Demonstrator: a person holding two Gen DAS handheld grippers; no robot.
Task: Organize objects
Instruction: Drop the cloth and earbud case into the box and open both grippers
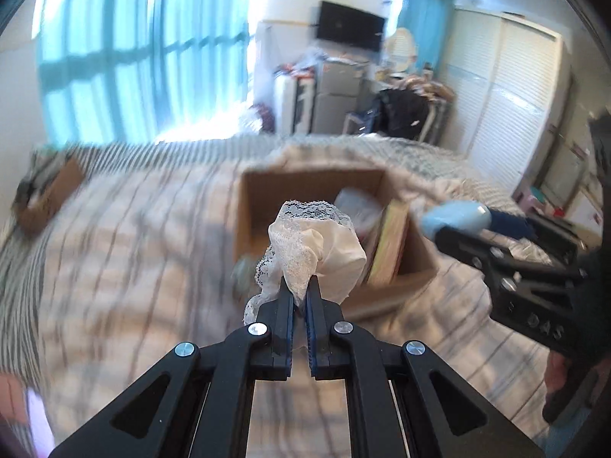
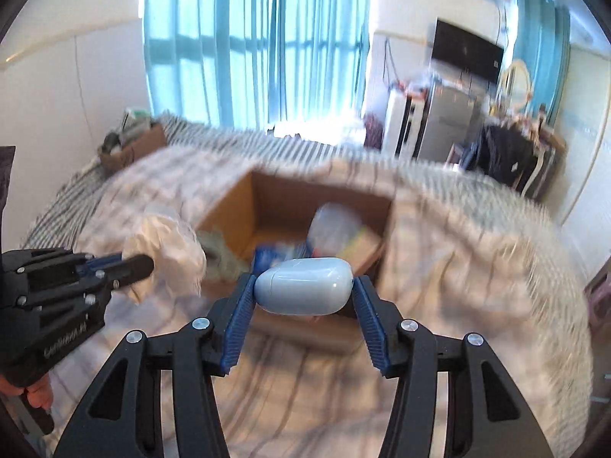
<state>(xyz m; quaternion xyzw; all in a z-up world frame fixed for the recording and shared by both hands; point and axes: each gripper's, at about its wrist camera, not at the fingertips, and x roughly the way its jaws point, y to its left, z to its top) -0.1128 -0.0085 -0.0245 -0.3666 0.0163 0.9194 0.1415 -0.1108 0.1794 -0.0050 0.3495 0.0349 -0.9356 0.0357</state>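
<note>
My left gripper (image 1: 299, 286) is shut on a white lace-trimmed cloth bundle (image 1: 317, 246), lifted above the striped bed; the same cloth (image 2: 168, 248) and the left gripper (image 2: 139, 263) show at the left of the right wrist view. My right gripper (image 2: 303, 290) is shut on a pale blue egg-shaped case (image 2: 303, 286), pads pressing both ends; the case (image 1: 454, 219) and the right gripper (image 1: 443, 231) appear at the right in the left wrist view. An open cardboard box (image 1: 259, 191) (image 2: 236, 206) lies just beyond both, holding a clear plastic item (image 2: 336, 225), a book (image 1: 389, 244) and blue packets.
A second cardboard box (image 2: 133, 145) with odds and ends sits at the bed's far left corner. Blue curtains (image 2: 259, 38), a fridge (image 2: 446, 122), a wall TV (image 1: 349, 24) and white wardrobe doors (image 1: 511, 107) ring the room. The bedding (image 2: 305, 381) is rumpled.
</note>
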